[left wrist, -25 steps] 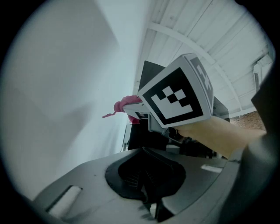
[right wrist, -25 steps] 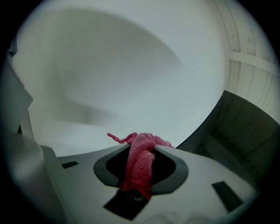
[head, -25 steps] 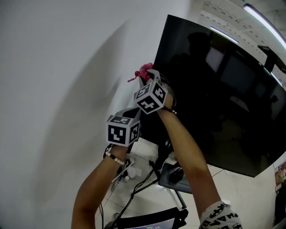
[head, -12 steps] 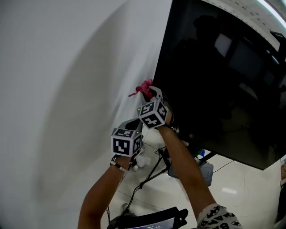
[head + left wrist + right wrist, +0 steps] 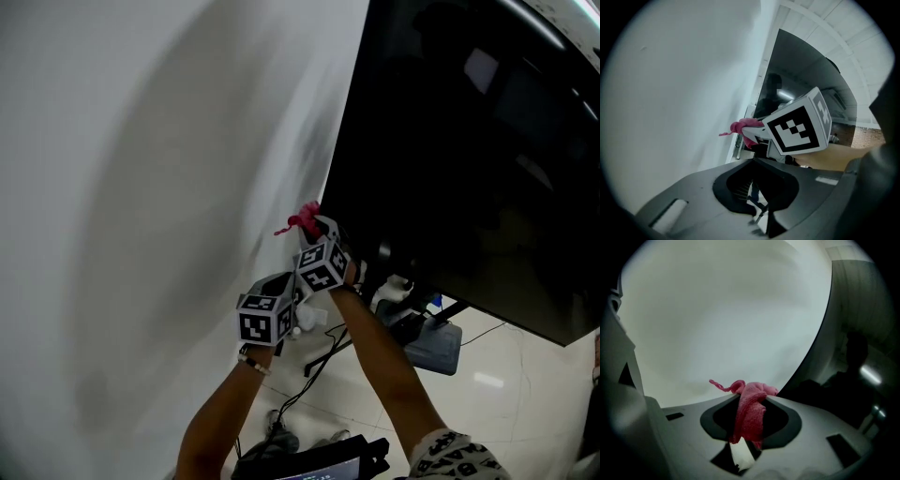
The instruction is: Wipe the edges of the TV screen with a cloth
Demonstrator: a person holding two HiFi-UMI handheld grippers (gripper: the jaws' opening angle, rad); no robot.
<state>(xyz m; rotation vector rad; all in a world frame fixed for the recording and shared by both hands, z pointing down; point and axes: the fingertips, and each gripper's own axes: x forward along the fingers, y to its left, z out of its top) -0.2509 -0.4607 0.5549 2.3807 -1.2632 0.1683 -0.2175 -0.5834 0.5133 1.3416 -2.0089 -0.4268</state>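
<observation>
Right gripper (image 5: 317, 228) slid down the TV (image 5: 469, 141) edge, cloth (image 5: 749, 413) pinched between jaws.

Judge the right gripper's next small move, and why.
Probably ease the right gripper a little way down the TV's left edge to the lower corner. Its jaws are shut on the pink cloth, which sits against that edge just short of the corner, so a bit of edge seems left.

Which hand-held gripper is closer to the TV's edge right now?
Right. The right hand-held gripper holds the pink cloth at the lower-left edge of the TV; the left hand-held gripper sits below it, clear of the screen.
</observation>
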